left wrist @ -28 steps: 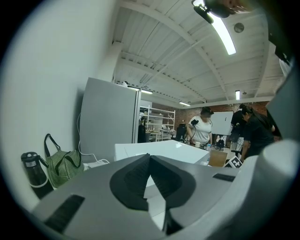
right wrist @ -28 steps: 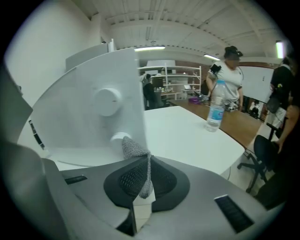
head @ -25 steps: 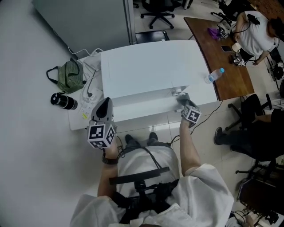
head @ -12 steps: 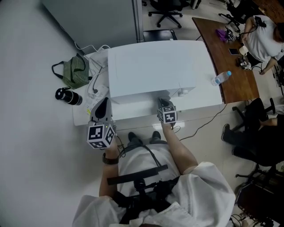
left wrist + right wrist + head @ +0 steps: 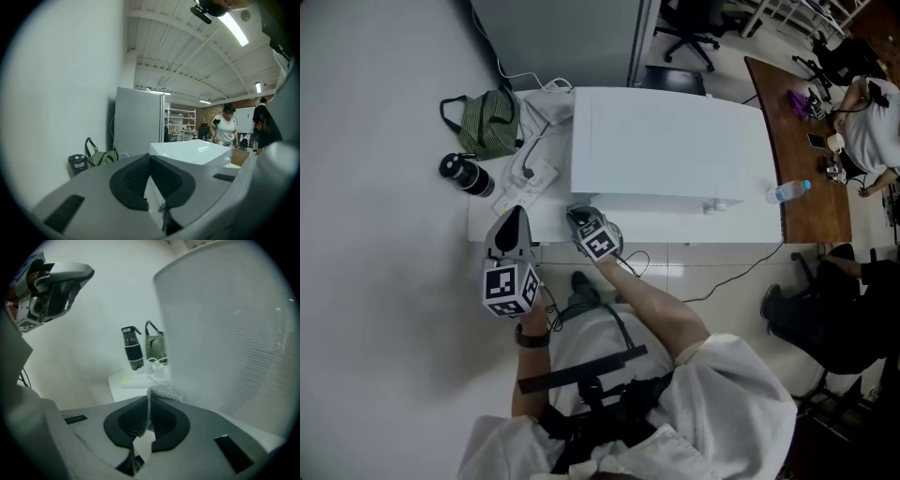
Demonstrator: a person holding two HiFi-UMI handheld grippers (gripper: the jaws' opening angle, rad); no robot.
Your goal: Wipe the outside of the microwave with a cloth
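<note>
Cloth (image 5: pixel 165 393), speckled grey, bunches against white boxy microwave (image 5: pixel 225 333).

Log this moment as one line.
right gripper: shut on cloth | cloth: at front-left corner of microwave | left gripper: shut, empty

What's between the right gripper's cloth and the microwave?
Nothing visible. The cloth, clamped in the right gripper, sits right at the microwave front; the power strip and bottle lie beyond its left end.
</note>
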